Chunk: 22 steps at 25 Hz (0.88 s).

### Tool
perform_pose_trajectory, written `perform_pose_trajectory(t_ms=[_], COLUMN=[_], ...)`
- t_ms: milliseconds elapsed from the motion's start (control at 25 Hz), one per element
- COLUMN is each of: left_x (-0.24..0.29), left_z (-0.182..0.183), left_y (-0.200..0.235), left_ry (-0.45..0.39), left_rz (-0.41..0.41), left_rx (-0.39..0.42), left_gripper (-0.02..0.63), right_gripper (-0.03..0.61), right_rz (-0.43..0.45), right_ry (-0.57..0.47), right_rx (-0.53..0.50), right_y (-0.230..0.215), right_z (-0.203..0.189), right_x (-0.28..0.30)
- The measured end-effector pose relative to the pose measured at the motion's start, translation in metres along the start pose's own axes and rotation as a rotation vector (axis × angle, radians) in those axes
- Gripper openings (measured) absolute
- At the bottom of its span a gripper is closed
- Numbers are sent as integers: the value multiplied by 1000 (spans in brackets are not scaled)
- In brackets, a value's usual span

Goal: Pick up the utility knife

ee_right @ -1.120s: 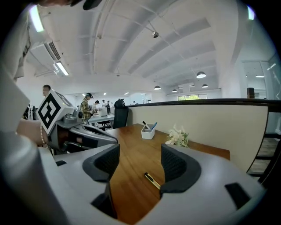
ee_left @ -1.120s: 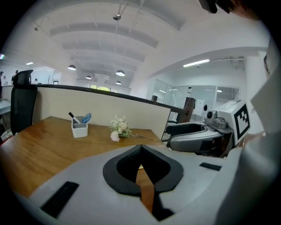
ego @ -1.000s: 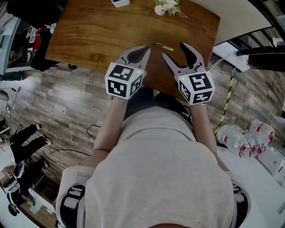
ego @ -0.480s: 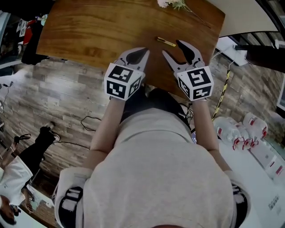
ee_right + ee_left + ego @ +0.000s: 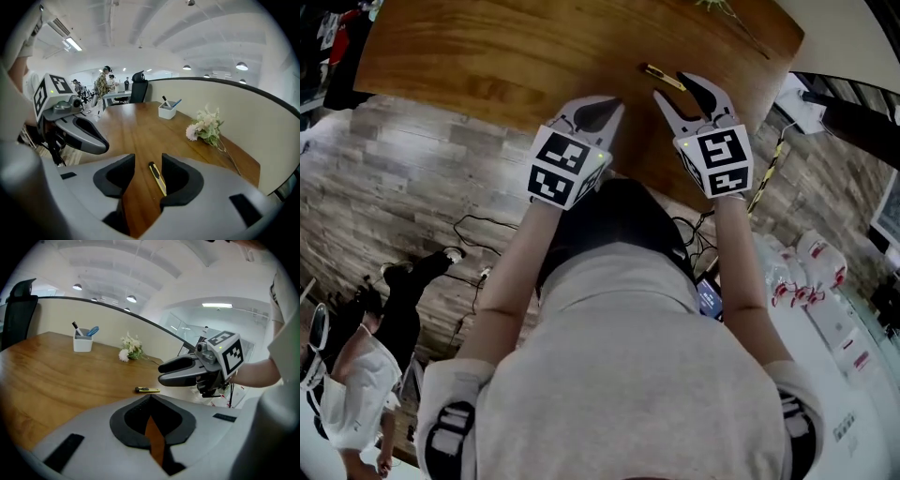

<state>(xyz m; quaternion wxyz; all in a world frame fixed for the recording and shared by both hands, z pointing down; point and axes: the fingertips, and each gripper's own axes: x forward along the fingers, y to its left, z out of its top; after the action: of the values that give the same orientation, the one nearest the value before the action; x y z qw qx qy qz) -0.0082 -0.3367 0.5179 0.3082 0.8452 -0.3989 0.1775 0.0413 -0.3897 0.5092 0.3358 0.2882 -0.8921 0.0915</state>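
Note:
The yellow-and-black utility knife (image 5: 661,77) lies flat on the wooden table (image 5: 506,56) near its right front corner. My right gripper (image 5: 671,87) hangs just short of it, tilted down. In the right gripper view the knife (image 5: 158,178) shows through the gap of my right gripper (image 5: 148,163), close to the right-hand pad. The jaws are closing and neither pad presses on the knife. My left gripper (image 5: 610,103) hovers over the table's front edge, shut and empty, left of the knife (image 5: 147,390). Seen from the left, the right gripper (image 5: 161,372) hangs above the knife.
A white pen cup (image 5: 82,342) and a bunch of flowers (image 5: 129,350) stand at the far side of the table. A black chair (image 5: 18,305) is at the far left. Bottles (image 5: 806,272) lie on a white surface at right. Cables (image 5: 478,230) run over the floor.
Both grippers have sunk toward the table. The right gripper's jaws have narrowed and its tips have come closer to the knife. The knife has not moved.

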Motion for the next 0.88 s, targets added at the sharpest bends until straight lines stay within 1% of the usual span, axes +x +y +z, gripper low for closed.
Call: perform_pose_trajectory(t_ms=[120, 360, 520, 880], left_x=[7, 15, 19, 23], left_z=[-12, -18, -14, -10], left_y=[1, 10, 19, 23], left_ry=[20, 15, 5, -13], left_rz=[-12, -4, 1, 1], left_rx=[-7, -65, -89, -102], left_gripper=[12, 12, 12, 12], right_gripper=[187, 184, 166, 126], right_rz=[10, 40, 71, 116], right_ry=[33, 102, 151, 237], right_rx=[-22, -95, -113, -125], right_y=[-3, -6, -8, -7], right_z=[-9, -22, -32, -52], right_x=[17, 44, 59, 72])
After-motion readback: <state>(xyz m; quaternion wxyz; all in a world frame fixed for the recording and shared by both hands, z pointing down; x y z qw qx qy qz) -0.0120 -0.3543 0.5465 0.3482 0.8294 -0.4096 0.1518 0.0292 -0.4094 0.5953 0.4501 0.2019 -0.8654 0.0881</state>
